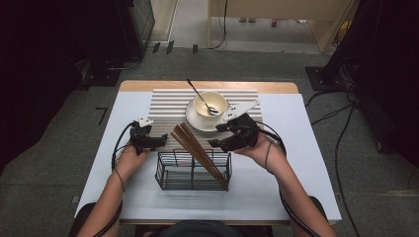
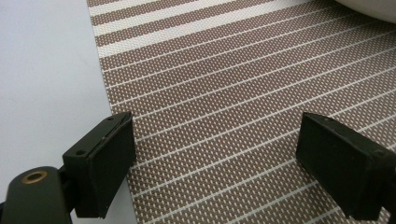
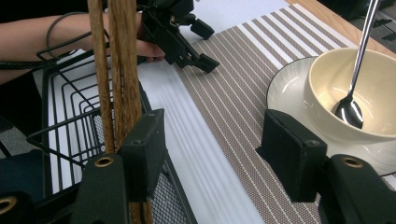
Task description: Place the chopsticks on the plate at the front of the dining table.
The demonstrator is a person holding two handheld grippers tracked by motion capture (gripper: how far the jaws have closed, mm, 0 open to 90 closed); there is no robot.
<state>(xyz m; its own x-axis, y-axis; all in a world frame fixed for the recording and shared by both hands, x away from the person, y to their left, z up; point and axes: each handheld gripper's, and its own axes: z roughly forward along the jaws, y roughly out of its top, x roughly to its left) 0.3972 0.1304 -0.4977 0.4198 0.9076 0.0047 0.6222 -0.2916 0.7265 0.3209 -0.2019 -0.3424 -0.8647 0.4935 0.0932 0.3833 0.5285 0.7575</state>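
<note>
**Bright table, dark surroundings, soft close-ups**

From the high view you see the white table (image 1: 291, 148) evenly lit from overhead, while the room's left and right sides drop to near black. Shadows under your forearms and the wire basket (image 1: 193, 171) are faint and short. That picture is low in detail, slightly soft throughout.

In the left gripper view the striped placemat (image 2: 233, 93) is sharp and evenly lit; the black pads (image 2: 112, 163) close to the lens look a little soft.

In the right gripper view the chopsticks (image 3: 116, 70) nearest the lens blur, the spoon (image 3: 355, 93) carries bright glints, and the bowl (image 3: 373, 79) shows a mild sheen.
</note>
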